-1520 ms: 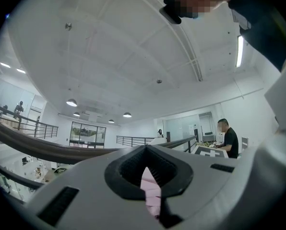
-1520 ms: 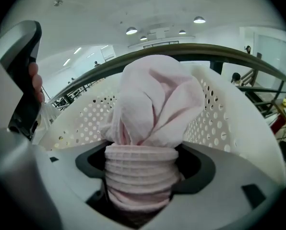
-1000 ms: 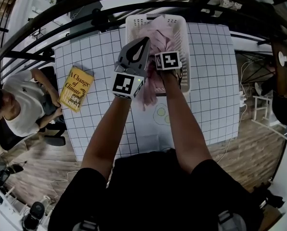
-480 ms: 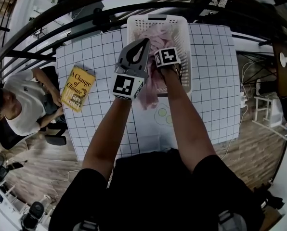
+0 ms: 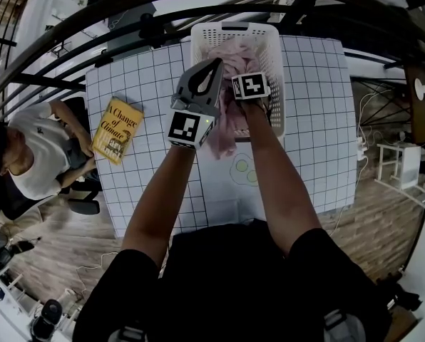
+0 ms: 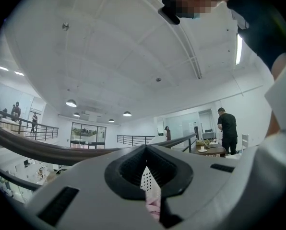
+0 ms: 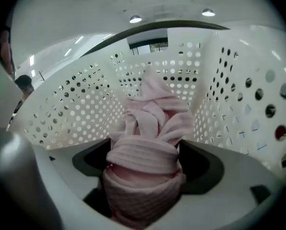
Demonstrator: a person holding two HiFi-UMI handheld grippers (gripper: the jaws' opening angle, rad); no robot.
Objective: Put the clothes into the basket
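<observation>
1. The only legible writing is on the yellow book [image 5: 115, 130] at the left of the head view. Its cover reads "A Change of Climate"; the smaller print below is too small to read.
2. The book lies flat on the gridded table cover [image 5: 312, 120], well apart from the basket. Two pale green rings [image 5: 241, 169] are printed on the cover just below the basket.
3. A seated person in a white top [image 5: 27, 155] is at the left edge, beside the table. Dark railing bars curve across the top of the frame.
4. The wearer's forearms and both marker cubes cover the near end of the white perforated basket [image 5: 273, 70], which stands at upper centre.
5. The pink ribbed garment [image 7: 150, 123] is bunched in soft twisted folds. Most of it lies inside the basket, and one end hangs over the near rim.
6. The right gripper [image 7: 143, 171] reaches down into the basket. Its jaws stand wide and have just been opening, with the garment bundle between them and dark gaps either side.
7. The left gripper [image 6: 146, 150] is held above the basket's left rim with its jaws together at the tips, and nothing is seen pinched.
</observation>
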